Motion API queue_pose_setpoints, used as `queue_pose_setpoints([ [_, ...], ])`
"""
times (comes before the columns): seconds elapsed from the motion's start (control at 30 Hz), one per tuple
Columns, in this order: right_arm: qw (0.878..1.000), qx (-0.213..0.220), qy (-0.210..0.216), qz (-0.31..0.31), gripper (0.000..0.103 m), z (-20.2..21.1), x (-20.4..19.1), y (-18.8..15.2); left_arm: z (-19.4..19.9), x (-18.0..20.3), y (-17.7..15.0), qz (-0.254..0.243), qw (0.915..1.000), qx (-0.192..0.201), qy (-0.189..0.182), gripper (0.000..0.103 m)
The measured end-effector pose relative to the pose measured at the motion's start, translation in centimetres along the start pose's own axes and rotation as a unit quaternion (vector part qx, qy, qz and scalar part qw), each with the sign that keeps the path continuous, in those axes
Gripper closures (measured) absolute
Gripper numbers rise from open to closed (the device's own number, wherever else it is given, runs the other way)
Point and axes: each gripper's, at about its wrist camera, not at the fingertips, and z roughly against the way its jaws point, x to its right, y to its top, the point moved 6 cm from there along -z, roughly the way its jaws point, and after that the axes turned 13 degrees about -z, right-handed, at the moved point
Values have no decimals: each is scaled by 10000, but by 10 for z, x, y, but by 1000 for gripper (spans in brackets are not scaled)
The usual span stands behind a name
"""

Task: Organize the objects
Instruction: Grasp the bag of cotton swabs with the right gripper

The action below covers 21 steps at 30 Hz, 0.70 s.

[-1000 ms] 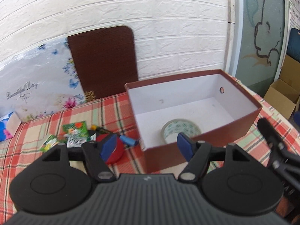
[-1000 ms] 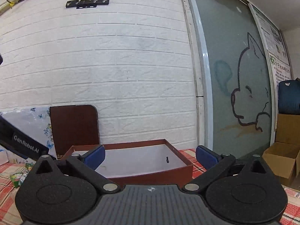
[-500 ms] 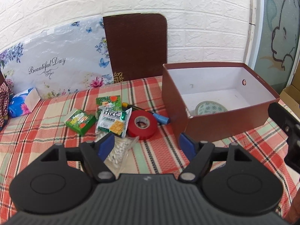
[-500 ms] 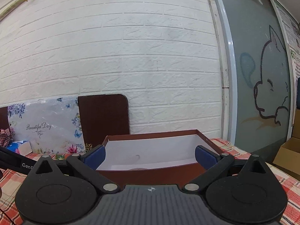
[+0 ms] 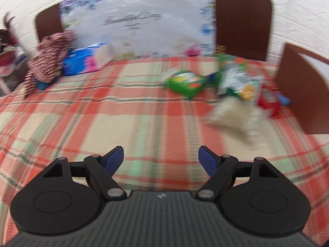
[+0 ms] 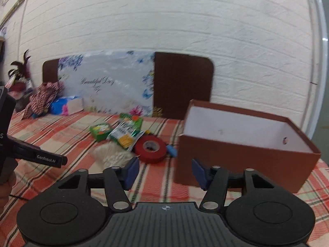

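A brown box (image 6: 244, 158) with a white inside stands open on the checked tablecloth (image 5: 123, 113) at the right. Left of it lie a red tape roll (image 6: 151, 148), a small blue thing (image 6: 171, 150), green snack packets (image 6: 99, 131), a silver-green packet (image 6: 126, 134) and a clear bag of cotton swabs (image 6: 112, 154). My left gripper (image 5: 161, 160) hovers over bare cloth, well short and left of the swab bag (image 5: 236, 115); its jaws are opening with nothing between them. My right gripper (image 6: 163, 173) points at the box's left corner, jaws closing on nothing.
A floral board (image 6: 107, 84) and brown panels (image 6: 183, 86) lean on the white brick wall. A blue tissue pack (image 5: 86, 59) and a striped cloth bundle (image 5: 47, 61) lie at the back left. The left tool's arm (image 6: 37, 154) shows at the right view's left edge.
The left gripper swung left and down, away from the box, and now faces the open cloth and the pile. The right gripper turned left and down, and its jaws have narrowed.
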Motion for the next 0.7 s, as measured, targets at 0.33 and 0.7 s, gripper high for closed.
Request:
queue_pose_setpoints([
  [0.33, 9915, -1172, 523, 236, 48, -107, -61, -21, -18, -48, -26, 871, 9955, 376, -35, 10],
  [0.7, 9874, -1399, 714, 160, 92, -84, -57, -36, -22, -44, -26, 883, 9953, 377, -133, 6],
])
